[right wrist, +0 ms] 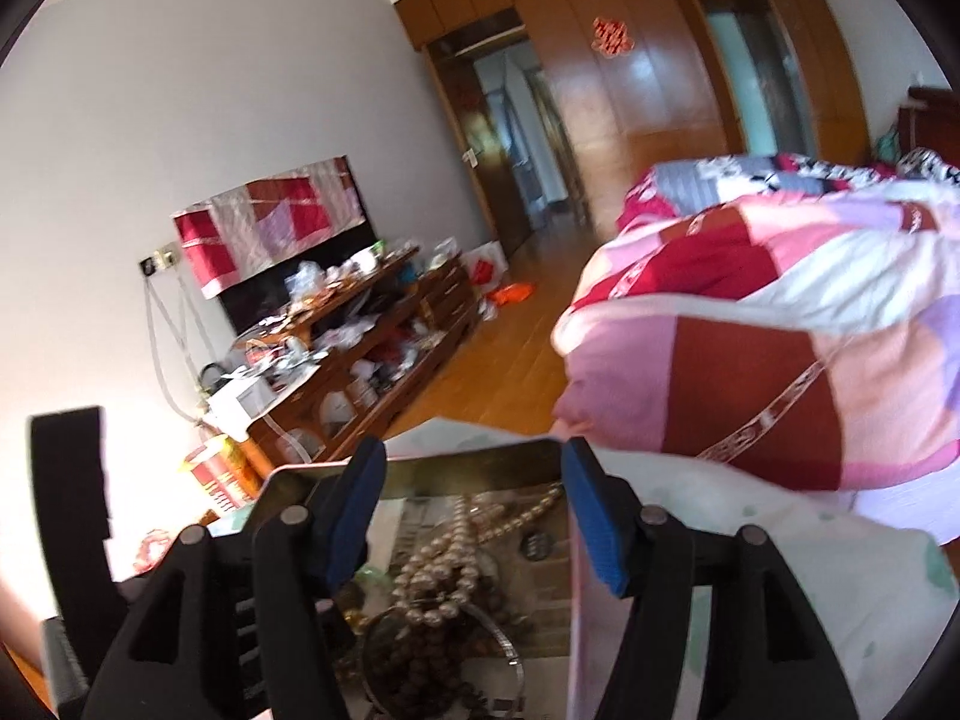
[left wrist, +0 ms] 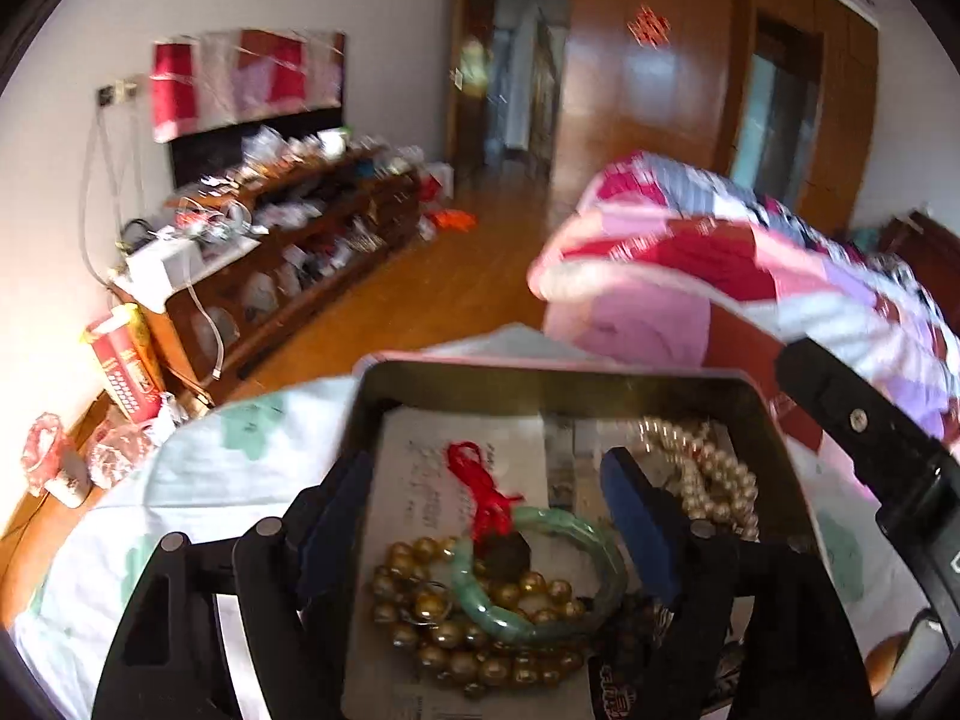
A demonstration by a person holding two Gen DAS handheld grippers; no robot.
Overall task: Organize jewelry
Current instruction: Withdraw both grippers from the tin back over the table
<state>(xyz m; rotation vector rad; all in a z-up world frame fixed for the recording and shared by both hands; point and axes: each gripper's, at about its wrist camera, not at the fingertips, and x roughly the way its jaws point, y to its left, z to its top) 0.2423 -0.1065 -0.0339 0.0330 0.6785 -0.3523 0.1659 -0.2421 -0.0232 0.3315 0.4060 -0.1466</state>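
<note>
Now | tin [left wrist: 540, 381]: green bangle [left wrist: 540, 576], pearls [left wrist: 708, 468], gold beads [left wrist: 480, 642] | both tools spread, empty

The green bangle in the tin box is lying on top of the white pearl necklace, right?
Not quite. In the left wrist view the green bangle lies in the tin box, but on top of the golden bead bracelet. The white pearl necklace sits apart, toward the box's right side.

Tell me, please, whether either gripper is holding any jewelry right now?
No: the left gripper and right gripper are both open above the tin, holding nothing.
</note>
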